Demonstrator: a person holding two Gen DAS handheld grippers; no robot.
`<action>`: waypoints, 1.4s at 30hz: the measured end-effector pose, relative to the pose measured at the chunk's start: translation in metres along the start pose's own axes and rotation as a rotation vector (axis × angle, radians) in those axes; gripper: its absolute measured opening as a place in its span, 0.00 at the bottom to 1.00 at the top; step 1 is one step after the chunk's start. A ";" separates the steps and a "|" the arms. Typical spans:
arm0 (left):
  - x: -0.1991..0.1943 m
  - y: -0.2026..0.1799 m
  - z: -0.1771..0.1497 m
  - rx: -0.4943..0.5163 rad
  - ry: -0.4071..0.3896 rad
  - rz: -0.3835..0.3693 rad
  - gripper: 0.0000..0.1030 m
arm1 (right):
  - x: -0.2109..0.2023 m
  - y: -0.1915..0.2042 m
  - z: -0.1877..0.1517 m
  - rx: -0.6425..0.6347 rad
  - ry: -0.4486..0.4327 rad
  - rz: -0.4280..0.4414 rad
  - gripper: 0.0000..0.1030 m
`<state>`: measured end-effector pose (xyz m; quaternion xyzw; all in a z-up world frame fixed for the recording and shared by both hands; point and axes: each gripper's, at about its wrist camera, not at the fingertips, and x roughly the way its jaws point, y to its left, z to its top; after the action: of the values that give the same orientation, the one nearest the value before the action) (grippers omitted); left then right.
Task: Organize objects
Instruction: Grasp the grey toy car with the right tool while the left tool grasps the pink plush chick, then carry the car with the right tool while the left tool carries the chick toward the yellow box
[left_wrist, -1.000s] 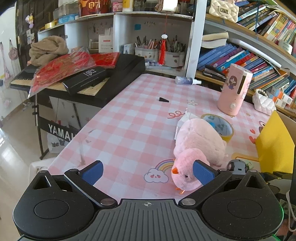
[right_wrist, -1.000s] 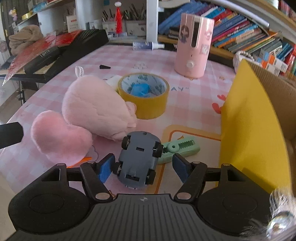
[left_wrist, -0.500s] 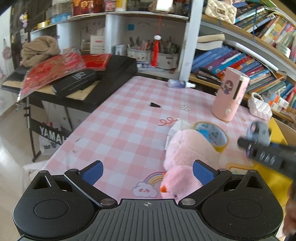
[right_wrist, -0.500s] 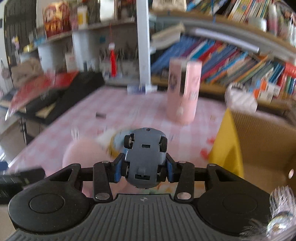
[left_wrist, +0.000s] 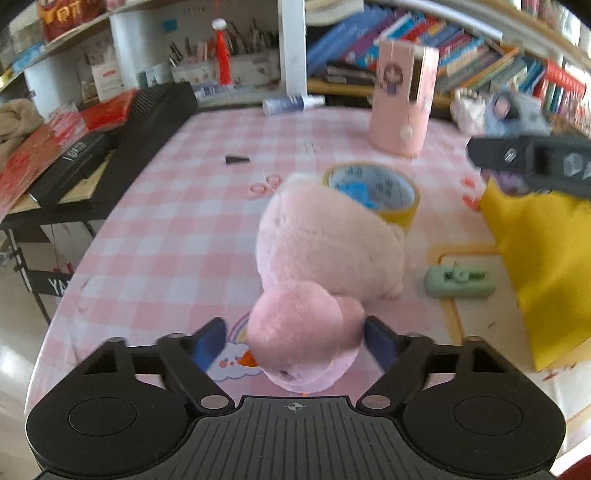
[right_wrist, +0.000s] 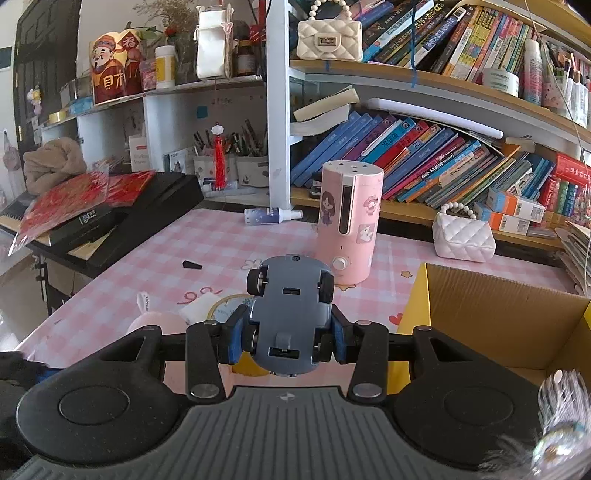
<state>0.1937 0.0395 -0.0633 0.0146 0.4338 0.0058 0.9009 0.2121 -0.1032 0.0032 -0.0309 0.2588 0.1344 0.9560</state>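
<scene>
We've got the toy car (right_wrist: 290, 321) clamped belly-up in the right gripper (right_wrist: 286, 341), frame center, next w/ the cardboard box (right_wrist: 491, 295) lower right for the drop, while the left gripper (left_wrist: 295, 341) sits spread around the pink plush (left_wrist: 325, 258), ready to close.

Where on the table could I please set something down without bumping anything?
Bare cloth lies between the keyboard edge, the black wedge and the plush. Crowded: around the tape roll, green clip and box.

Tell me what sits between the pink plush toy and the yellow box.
In the left wrist view, a green clip lies on the table between the pink plush toy and the yellow box.
</scene>
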 end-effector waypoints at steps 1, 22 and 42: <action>0.004 0.000 -0.001 -0.004 0.012 -0.009 0.70 | -0.001 0.000 -0.001 -0.002 0.001 0.001 0.40; -0.087 0.044 -0.024 -0.213 -0.175 -0.041 0.52 | -0.054 0.021 -0.022 -0.017 0.012 0.047 0.40; -0.150 0.022 -0.090 -0.078 -0.174 -0.154 0.52 | -0.141 0.037 -0.093 0.114 0.145 -0.039 0.40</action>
<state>0.0299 0.0601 -0.0017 -0.0531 0.3531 -0.0478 0.9329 0.0392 -0.1136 -0.0059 0.0091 0.3338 0.0984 0.9375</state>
